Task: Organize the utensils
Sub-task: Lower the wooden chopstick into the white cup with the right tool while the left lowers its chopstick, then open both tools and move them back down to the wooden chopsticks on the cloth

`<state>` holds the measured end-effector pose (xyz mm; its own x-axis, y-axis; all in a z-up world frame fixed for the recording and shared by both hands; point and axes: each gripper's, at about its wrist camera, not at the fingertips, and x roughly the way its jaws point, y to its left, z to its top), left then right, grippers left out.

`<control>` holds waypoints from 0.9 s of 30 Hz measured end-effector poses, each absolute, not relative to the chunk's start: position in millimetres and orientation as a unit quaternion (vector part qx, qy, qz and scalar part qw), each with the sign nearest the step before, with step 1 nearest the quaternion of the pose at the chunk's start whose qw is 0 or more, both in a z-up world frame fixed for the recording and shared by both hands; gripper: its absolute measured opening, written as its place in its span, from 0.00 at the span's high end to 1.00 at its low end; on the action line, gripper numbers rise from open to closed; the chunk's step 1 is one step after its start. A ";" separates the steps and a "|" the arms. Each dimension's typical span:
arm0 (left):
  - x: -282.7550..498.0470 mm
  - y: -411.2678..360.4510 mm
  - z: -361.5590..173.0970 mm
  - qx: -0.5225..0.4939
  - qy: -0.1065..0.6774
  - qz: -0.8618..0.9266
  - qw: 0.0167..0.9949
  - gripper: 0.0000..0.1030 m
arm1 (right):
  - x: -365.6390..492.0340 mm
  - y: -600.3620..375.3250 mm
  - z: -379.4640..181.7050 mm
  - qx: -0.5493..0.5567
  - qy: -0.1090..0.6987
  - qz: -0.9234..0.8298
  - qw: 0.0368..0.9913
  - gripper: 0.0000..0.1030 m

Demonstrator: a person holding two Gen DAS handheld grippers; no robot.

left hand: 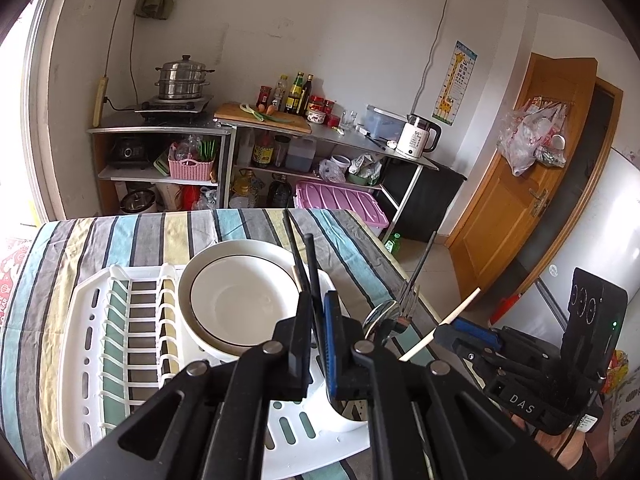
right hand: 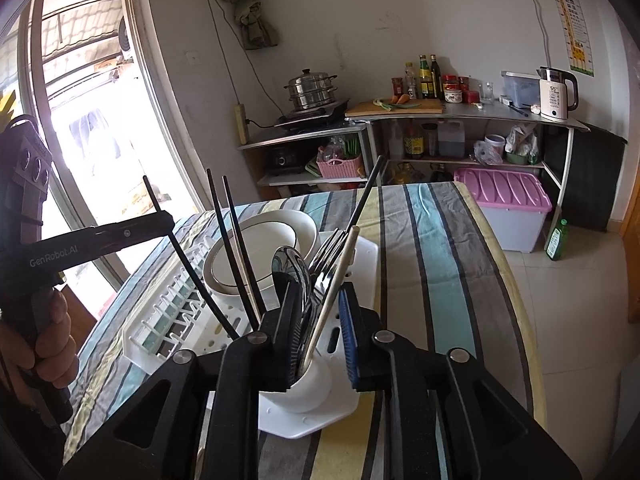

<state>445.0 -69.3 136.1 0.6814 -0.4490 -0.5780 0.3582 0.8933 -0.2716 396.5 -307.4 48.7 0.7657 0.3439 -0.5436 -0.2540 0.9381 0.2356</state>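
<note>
A white utensil cup (right hand: 306, 386) stands on the white dish rack (right hand: 360, 408) and holds a spoon (right hand: 290, 270), forks (right hand: 328, 248), and black chopsticks (right hand: 236, 248). My left gripper (left hand: 316, 320) is shut on a black chopstick (left hand: 310, 264), held above the cup (left hand: 344, 412); it shows at the left of the right wrist view (right hand: 164, 222). My right gripper (right hand: 320, 312) is shut on a cream chopstick (right hand: 340, 268) whose lower end is in the cup; it shows in the left wrist view (left hand: 444, 330).
Two stacked white bowls (left hand: 240, 300) sit in the rack on the striped tablecloth (left hand: 60, 248). The table's right edge (right hand: 516, 280) drops to a tiled floor. Kitchen shelves (left hand: 256, 128) stand behind, with a pink-lidded bin (right hand: 508, 200).
</note>
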 end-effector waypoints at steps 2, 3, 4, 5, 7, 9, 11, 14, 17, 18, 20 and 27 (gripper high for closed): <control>441.6 -67.1 136.9 -0.068 0.331 -0.219 0.915 0.93 | 394.4 -308.8 48.7 0.077 0.302 0.160 0.937 0.77; 439.5 -65.8 136.9 -0.067 0.331 -0.219 0.915 0.92 | 393.0 -309.5 48.7 0.077 0.302 0.159 0.937 0.77; 437.1 -64.4 136.9 -0.068 0.330 -0.220 0.916 0.92 | 391.4 -309.7 48.5 0.076 0.302 0.159 0.937 0.77; 434.2 -62.7 136.6 -0.068 0.329 -0.220 0.916 0.91 | 389.2 -309.8 48.5 0.076 0.303 0.159 0.937 0.77; 426.8 -59.0 135.1 -0.066 0.329 -0.220 0.916 0.88 | 383.9 -311.2 48.4 0.079 0.304 0.158 0.936 0.77; 417.3 -55.4 133.0 -0.064 0.330 -0.221 0.916 0.86 | 378.1 -313.4 47.0 0.084 0.305 0.159 0.935 0.77; 406.5 -50.8 130.6 -0.060 0.329 -0.221 0.916 0.85 | 369.5 -315.1 44.9 0.086 0.308 0.155 0.935 0.77; 387.4 -42.8 126.0 -0.054 0.328 -0.216 0.918 0.85 | 351.6 -315.3 42.7 0.090 0.309 0.159 0.933 0.77; 364.6 -34.0 118.9 -0.049 0.329 -0.213 0.919 0.85 | 330.1 -311.8 41.0 0.088 0.306 0.158 0.935 0.77; 356.9 -31.0 115.7 -0.047 0.330 -0.211 0.919 0.85 | 322.5 -309.6 40.6 0.086 0.305 0.161 0.935 0.77; 342.6 -25.5 108.7 -0.043 0.335 -0.211 0.917 0.85 | 307.5 -305.7 40.1 0.085 0.303 0.162 0.935 0.77; 297.3 -3.9 72.4 -0.035 0.362 -0.201 0.909 0.85 | 261.2 -283.8 28.0 0.076 0.315 0.178 0.929 0.77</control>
